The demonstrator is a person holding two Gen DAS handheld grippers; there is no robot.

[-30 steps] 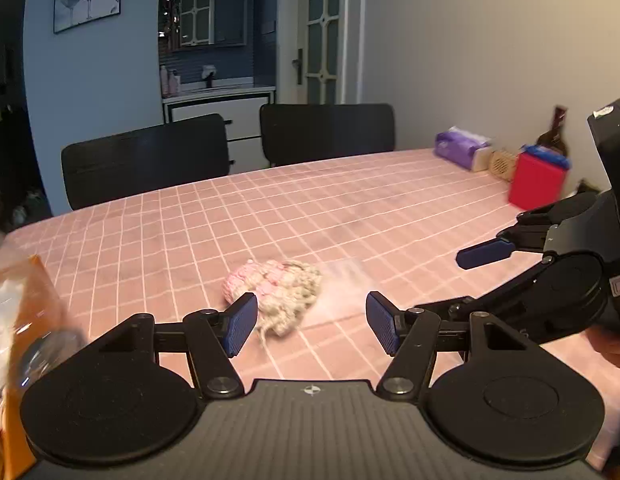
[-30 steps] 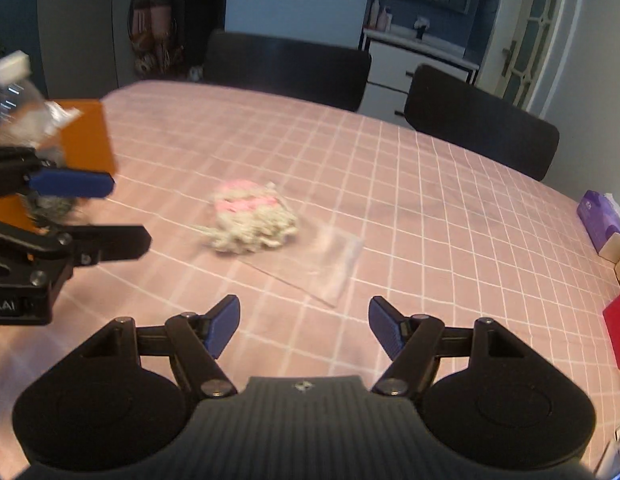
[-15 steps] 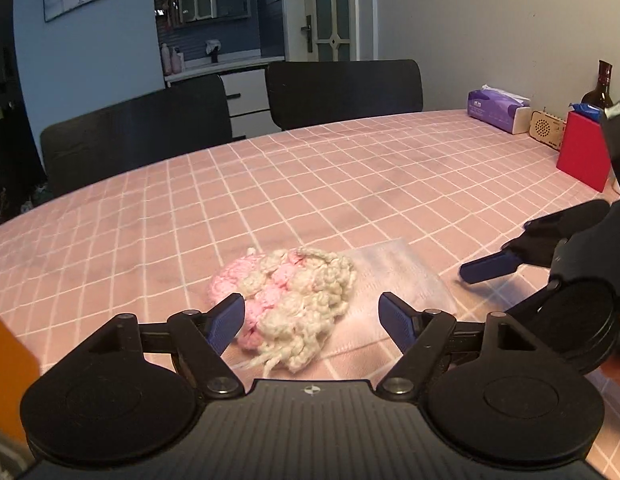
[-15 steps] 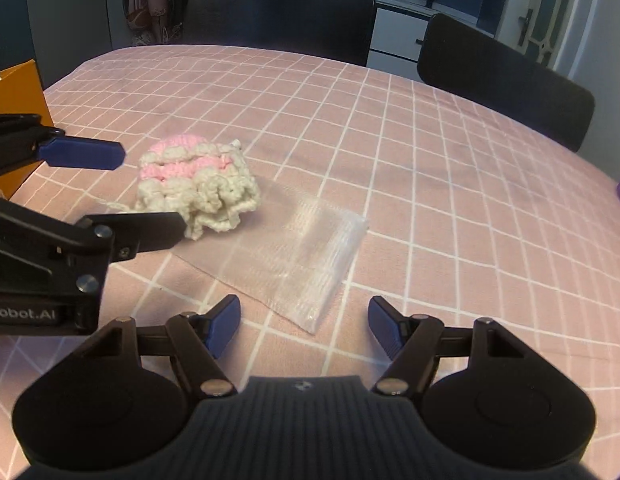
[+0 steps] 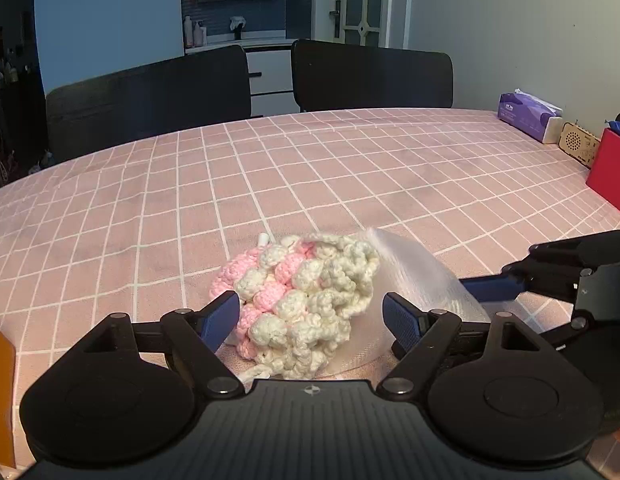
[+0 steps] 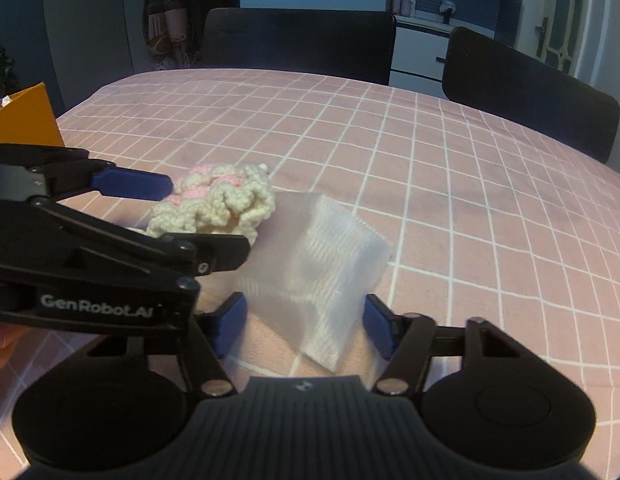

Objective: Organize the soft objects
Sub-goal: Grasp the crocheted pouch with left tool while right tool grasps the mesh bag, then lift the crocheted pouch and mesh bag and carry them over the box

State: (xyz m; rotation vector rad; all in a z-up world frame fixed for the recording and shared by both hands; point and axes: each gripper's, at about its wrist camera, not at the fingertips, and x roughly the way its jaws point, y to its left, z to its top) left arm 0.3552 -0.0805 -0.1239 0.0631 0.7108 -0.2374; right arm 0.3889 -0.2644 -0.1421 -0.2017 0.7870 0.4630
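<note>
Both apart: left claw (image 5: pixel 310 318) straddling soft, light crocheted bundle (image 5: pixel 302 296), best pinched mid-bulk; right claw (image 6: pixel 306 326) around limp, slippery mesh bag (image 6: pixel 322 276) mid-counter (image 5: pixel 350 168).

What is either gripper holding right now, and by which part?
Nothing. Left gripper is open around the crochet piece; right gripper is open around the bag.

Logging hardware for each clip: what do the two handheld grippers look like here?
Both match: the left gripper and right gripper have matte black bodies with ribbed centres, round black discs on each side, silver pivot screws, black linkage arms and blue pads. White "GenRobot.AI" lettering marks the left one's side. No cables or sleeves show.
</note>
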